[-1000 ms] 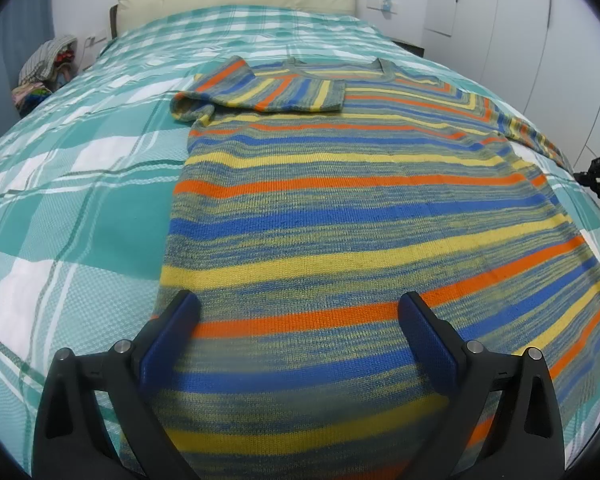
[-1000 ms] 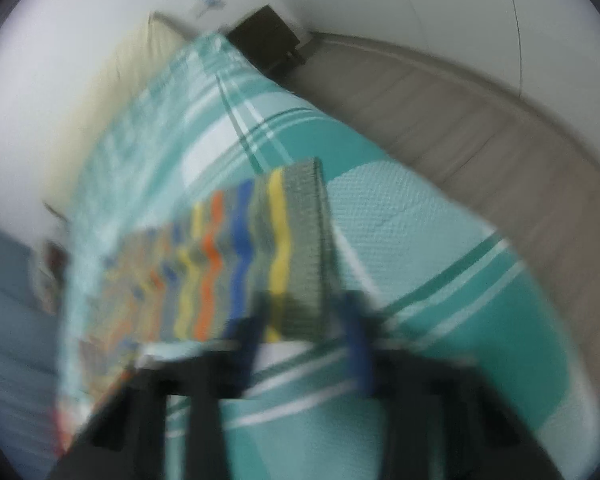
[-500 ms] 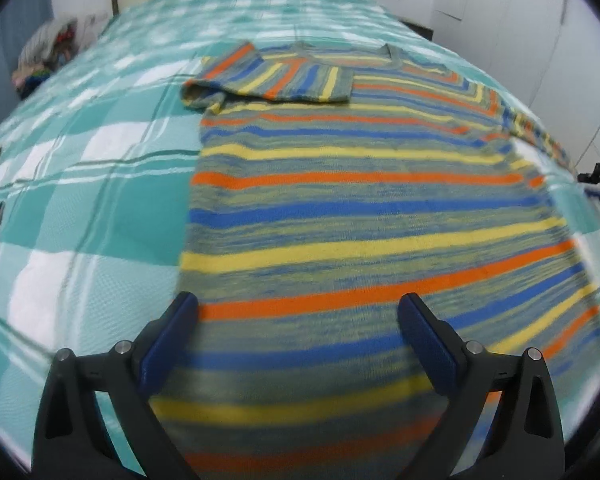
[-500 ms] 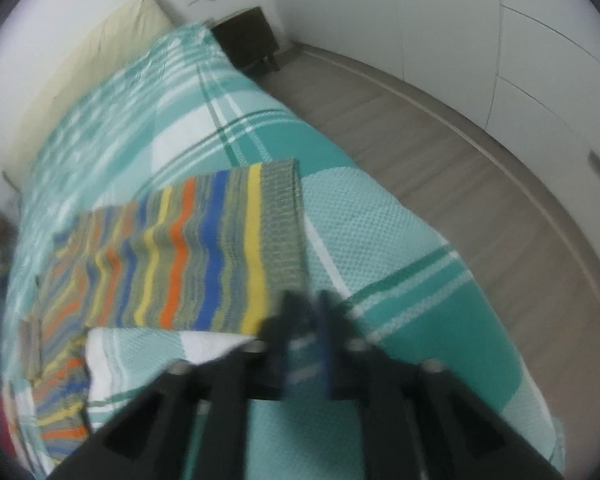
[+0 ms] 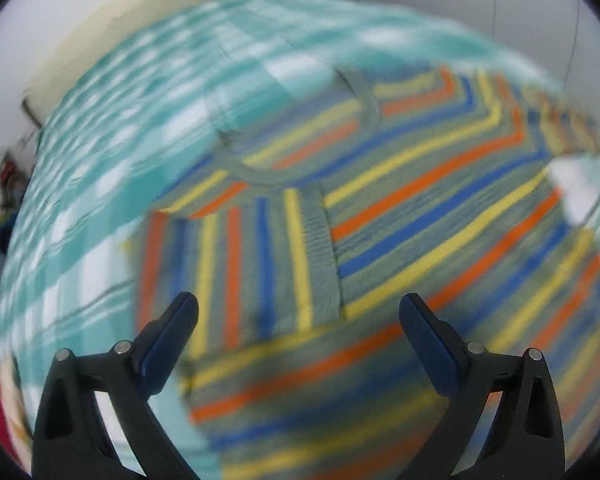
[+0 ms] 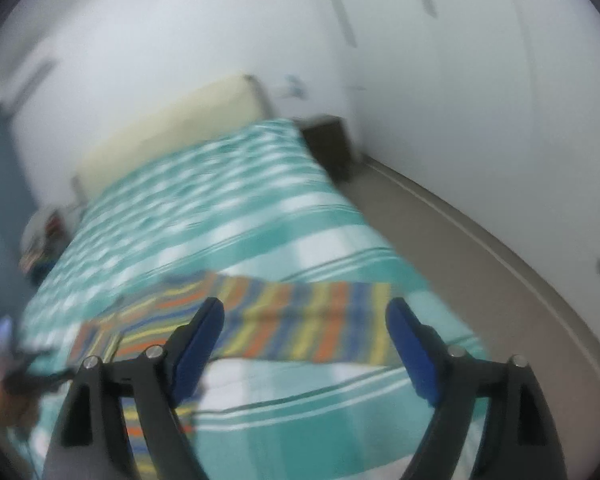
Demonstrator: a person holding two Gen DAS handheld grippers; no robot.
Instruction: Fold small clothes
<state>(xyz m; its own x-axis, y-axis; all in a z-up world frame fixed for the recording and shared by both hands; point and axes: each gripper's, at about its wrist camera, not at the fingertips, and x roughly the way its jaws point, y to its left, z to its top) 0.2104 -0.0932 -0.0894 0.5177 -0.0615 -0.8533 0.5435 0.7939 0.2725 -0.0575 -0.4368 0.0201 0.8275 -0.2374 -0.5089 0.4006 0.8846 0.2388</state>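
Note:
A knitted sweater (image 5: 400, 216) with orange, blue and yellow stripes lies flat on the bed. One sleeve (image 5: 244, 264) is folded across its chest. My left gripper (image 5: 298, 312) hovers open above that folded sleeve, nothing between its blue pads. In the right wrist view the other sleeve (image 6: 300, 320) lies stretched out across the bedspread towards the bed's side edge. My right gripper (image 6: 306, 316) is above it, its jaws opening, with nothing held between them. Both views are blurred.
The bed carries a teal and white checked bedspread (image 6: 204, 216) with a cream headboard (image 6: 172, 128) behind. A dark nightstand (image 6: 328, 144) and grey floor (image 6: 480, 264) lie beside the bed. White wardrobe doors (image 6: 500, 80) stand to the right. Clothes are piled (image 6: 40, 240) at the left.
My right gripper let go of the sleeve's cuff, opened and rose back from it. My left gripper swung up the sweater from the hem to the folded sleeve near the collar.

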